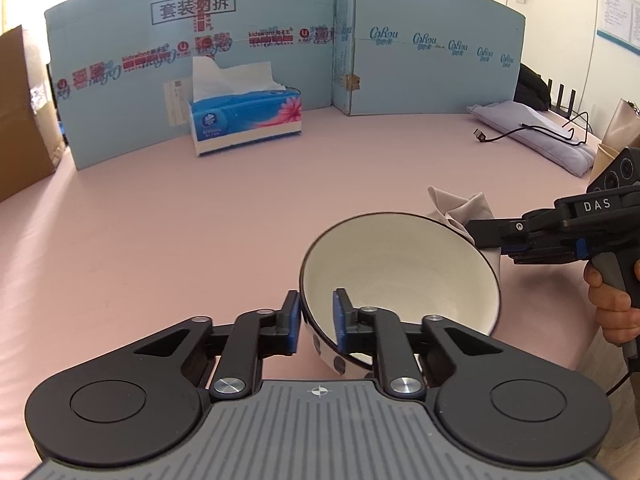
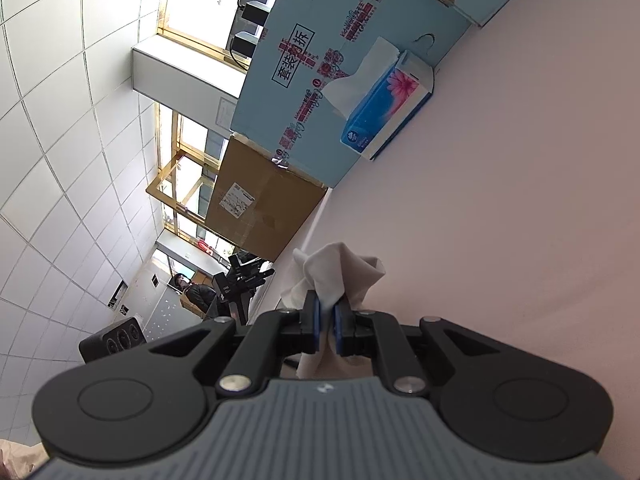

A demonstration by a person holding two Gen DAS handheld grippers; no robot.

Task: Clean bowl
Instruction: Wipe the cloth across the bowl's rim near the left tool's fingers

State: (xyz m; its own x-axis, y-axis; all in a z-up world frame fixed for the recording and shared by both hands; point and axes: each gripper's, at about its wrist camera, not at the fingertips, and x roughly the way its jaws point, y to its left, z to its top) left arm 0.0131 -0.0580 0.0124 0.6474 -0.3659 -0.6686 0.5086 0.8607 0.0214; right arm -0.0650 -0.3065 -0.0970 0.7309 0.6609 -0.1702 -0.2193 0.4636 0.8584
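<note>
A white bowl (image 1: 400, 272) with a dark rim and dark dots on its outside is tipped on its side over the pink table (image 1: 160, 240), its mouth facing up and toward the camera. My left gripper (image 1: 317, 314) is shut on the bowl's near rim, one blue pad inside and one outside. My right gripper (image 1: 478, 236) comes in from the right, just behind the bowl's far rim, held by a hand (image 1: 612, 304). It is shut on a crumpled pale cloth (image 1: 452, 204). The right wrist view shows the cloth (image 2: 340, 272) bunched between the right gripper (image 2: 327, 314) pads; the bowl is out of that view.
A blue tissue box (image 1: 246, 120) stands at the back by a light blue cardboard screen (image 1: 400, 72). A folded grey cloth with a black cable (image 1: 532, 132) lies at the back right. A brown carton (image 1: 20, 120) stands at the left edge.
</note>
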